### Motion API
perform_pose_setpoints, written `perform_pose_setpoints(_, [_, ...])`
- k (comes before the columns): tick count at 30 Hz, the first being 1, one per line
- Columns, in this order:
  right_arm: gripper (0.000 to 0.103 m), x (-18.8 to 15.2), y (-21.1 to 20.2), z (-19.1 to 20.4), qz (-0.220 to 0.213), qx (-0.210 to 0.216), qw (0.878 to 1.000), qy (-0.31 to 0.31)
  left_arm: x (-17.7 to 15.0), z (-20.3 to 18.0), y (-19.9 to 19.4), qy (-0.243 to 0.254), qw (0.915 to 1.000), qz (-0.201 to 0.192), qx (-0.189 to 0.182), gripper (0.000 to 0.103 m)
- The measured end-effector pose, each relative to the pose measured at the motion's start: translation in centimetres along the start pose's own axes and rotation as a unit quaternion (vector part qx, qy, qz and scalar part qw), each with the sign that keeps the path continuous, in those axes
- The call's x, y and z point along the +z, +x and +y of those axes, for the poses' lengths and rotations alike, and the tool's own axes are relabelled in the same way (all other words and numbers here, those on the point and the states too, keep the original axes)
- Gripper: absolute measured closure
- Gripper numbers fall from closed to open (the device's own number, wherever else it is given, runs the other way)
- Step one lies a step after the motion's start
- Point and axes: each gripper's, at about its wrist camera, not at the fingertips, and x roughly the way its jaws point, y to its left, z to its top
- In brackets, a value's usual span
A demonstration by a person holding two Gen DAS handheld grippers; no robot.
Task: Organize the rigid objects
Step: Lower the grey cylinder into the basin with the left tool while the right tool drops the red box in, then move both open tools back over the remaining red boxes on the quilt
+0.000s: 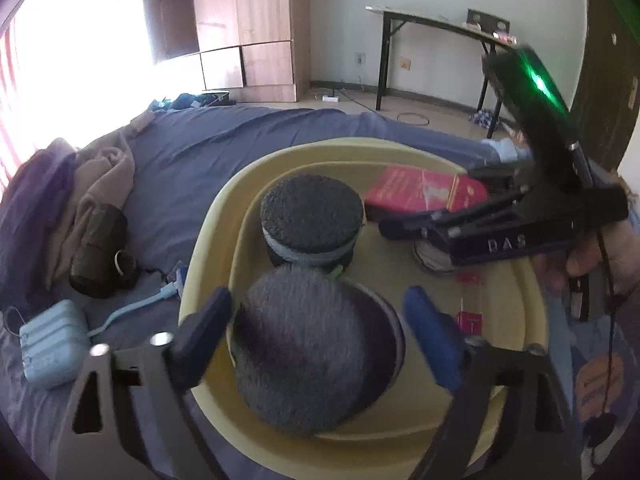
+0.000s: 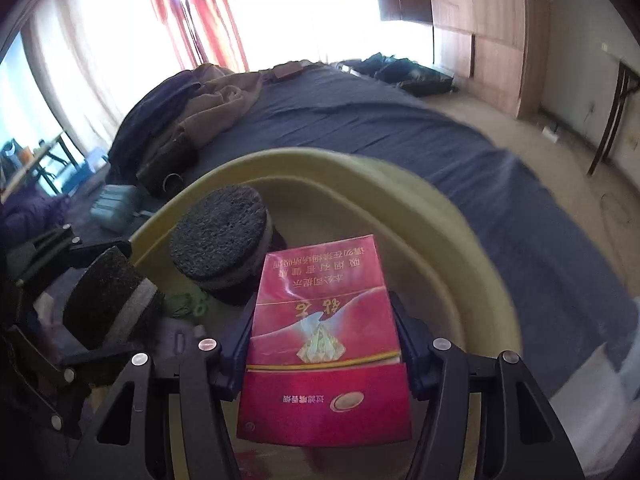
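A yellow basin (image 1: 208, 232) stands on the blue bed. Two round dark sponge-topped pucks lie in it: the far one (image 1: 312, 216) rests on the bottom, and the near one (image 1: 312, 352) sits between the blue fingers of my left gripper (image 1: 320, 308), with a gap showing on each side, so those jaws are open. My right gripper (image 2: 322, 308) is shut on a red cigarette box (image 2: 324, 320) and holds it tilted over the basin's right half (image 2: 460, 240). From the left wrist view, the right gripper (image 1: 440, 200) reaches in from the right with the red box (image 1: 416, 188).
Small pink items (image 1: 470, 320) lie on the basin floor at the right. Left of the basin on the bed are a light blue case (image 1: 52, 344) with a cable, a dark pouch (image 1: 100, 264) and bunched clothes (image 1: 100, 184). A wardrobe (image 1: 248, 28) and a desk (image 1: 440, 24) stand behind.
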Motion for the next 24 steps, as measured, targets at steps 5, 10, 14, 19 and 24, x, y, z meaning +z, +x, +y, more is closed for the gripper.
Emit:
perform_pose_setpoints(5, [0.002, -0.9, -2.5, 0.1, -0.029, 0.000, 1.000, -0.004, 0.7, 0.3, -4.6, -0.029, 0.9979, -0.057, -0.004, 0.000])
perform_pose_setpoints(10, [0.000, -4.7, -13.2, -2.1, -0.118, -0.058, 0.991, 0.036, 2.5, -3.3, -8.1, -0.014, 0.9953, -0.072, -0.063, 0.000])
perform_pose_setpoints(14, [0.000, -12.6, -24.3, -5.4, -0.158, -0.166, 0.971, 0.073, 1.7, -8.8, -8.9, 0.020, 0.9904, -0.046, -0.128, 0.000])
perform_pose_setpoints(19, [0.000, -24.5, -32.6, -11.0, -0.217, -0.278, 0.912, 0.210, 2.1, -17.1, -9.3, 0.055, 0.9764, -0.036, -0.206, 0.000])
perform_pose_setpoints(24, [0.000, -28.4, -32.1, -16.0, -0.185, -0.269, 0.910, 0.257, 6.6, -26.1, -7.8, 0.078, 0.9602, -0.010, -0.268, 0.000])
